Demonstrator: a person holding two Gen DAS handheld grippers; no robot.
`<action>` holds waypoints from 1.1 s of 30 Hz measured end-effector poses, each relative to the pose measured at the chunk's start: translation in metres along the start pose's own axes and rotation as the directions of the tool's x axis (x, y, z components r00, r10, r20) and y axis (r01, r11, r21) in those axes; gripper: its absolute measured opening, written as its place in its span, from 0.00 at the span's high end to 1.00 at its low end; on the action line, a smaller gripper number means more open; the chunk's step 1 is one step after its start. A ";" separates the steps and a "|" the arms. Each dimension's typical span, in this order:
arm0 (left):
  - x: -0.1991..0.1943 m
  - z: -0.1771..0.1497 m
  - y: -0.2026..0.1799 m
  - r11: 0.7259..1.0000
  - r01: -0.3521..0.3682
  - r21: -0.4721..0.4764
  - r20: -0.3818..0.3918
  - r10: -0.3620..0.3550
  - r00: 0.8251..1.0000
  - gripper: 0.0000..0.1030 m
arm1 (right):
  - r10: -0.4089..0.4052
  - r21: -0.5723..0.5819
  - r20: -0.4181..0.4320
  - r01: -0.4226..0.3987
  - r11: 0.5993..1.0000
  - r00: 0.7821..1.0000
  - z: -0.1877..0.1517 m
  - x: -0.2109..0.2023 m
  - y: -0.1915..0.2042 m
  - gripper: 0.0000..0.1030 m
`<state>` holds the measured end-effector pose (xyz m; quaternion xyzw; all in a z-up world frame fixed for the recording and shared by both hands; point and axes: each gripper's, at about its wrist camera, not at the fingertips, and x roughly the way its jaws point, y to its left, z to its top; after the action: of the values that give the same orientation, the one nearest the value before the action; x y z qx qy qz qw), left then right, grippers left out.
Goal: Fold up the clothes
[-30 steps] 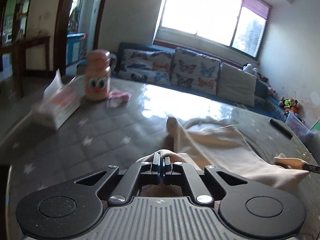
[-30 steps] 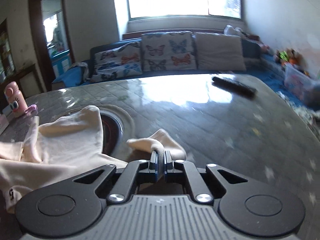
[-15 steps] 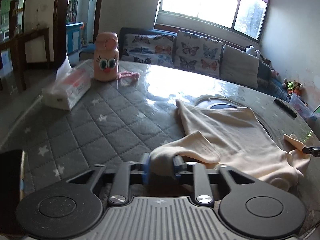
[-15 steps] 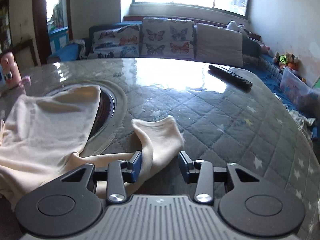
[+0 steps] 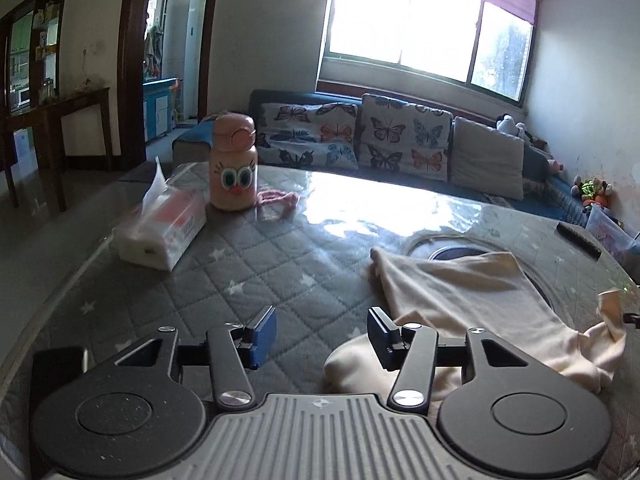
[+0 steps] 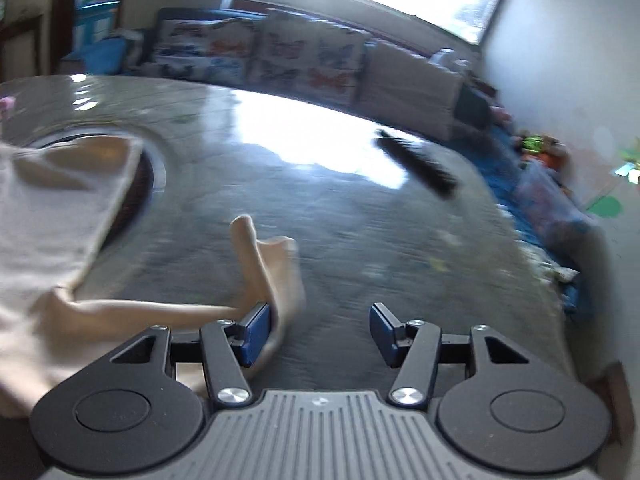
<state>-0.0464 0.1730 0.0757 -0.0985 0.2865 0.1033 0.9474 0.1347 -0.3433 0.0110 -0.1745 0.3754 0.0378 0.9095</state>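
1. Left wrist view: left gripper point(image 5: 322, 336) released; jaws have just been opening, nothing between the pads. A rounded fold of the cream garment point(image 5: 460, 292) lies under and just beside the right-hand finger point(image 5: 382, 334), not clamped.
2. Garment lies on the grey quilted star-print tabletop point(image 5: 248, 264), partly over a round inset point(image 5: 452, 250) in the table.
3. Far left of table: tissue pack point(image 5: 160, 232), w/ red print too small to read; pink bottle w/ cartoon eyes point(image 5: 234, 164) beside it. No legible brand.
4. Black remote point(image 5: 578, 240) near the right edge.
5. Right wrist view (blurred): right gripper point(image 6: 320, 334) released; jaws have just been opening. A garment sleeve end point(image 6: 276, 276) sits against the left-hand pad point(image 6: 256, 334) only; other pad clear.
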 end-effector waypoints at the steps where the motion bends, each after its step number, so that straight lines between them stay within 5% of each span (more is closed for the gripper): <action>1: 0.004 0.002 -0.002 1.000 0.008 0.001 -0.001 -0.008 1.000 0.48 | -0.015 0.011 -0.009 0.015 1.000 1.000 -0.003 -0.001 -0.008 0.46; 7: 0.039 0.013 -0.029 0.998 0.063 0.028 -0.027 -0.062 0.998 0.48 | -0.040 0.072 -0.036 0.043 0.996 0.999 -0.016 -0.012 -0.043 0.46; 14: 0.065 0.021 -0.055 0.995 0.086 0.053 -0.044 -0.084 0.996 0.48 | 0.175 0.033 0.043 -0.176 0.984 0.984 0.007 -0.016 0.000 0.47; 18: 0.076 0.022 -0.064 0.994 0.091 0.061 -0.063 -0.087 0.994 0.48 | 0.221 -0.055 0.017 -0.220 0.974 0.975 0.016 0.000 0.037 0.55; 21: 0.085 0.022 -0.068 0.994 0.096 0.060 -0.083 -0.090 0.992 0.48 | 0.227 -0.072 -0.022 -0.229 0.971 0.974 0.016 0.020 0.050 0.79; 24: 0.092 0.021 -0.070 0.993 0.102 0.063 -0.095 -0.096 0.991 0.48 | 0.208 -0.057 -0.020 -0.209 0.976 0.978 0.013 0.021 0.045 0.96; 33: 0.105 0.016 -0.079 0.988 0.137 0.074 -0.121 -0.127 0.984 0.48 | 0.073 0.096 -0.052 -0.068 0.993 0.996 -0.019 -0.009 -0.019 0.91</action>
<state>0.0678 0.1156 0.0401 -0.0840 0.3379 0.0223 0.9372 0.1196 -0.3668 0.0106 -0.1193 0.4076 0.0473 0.9041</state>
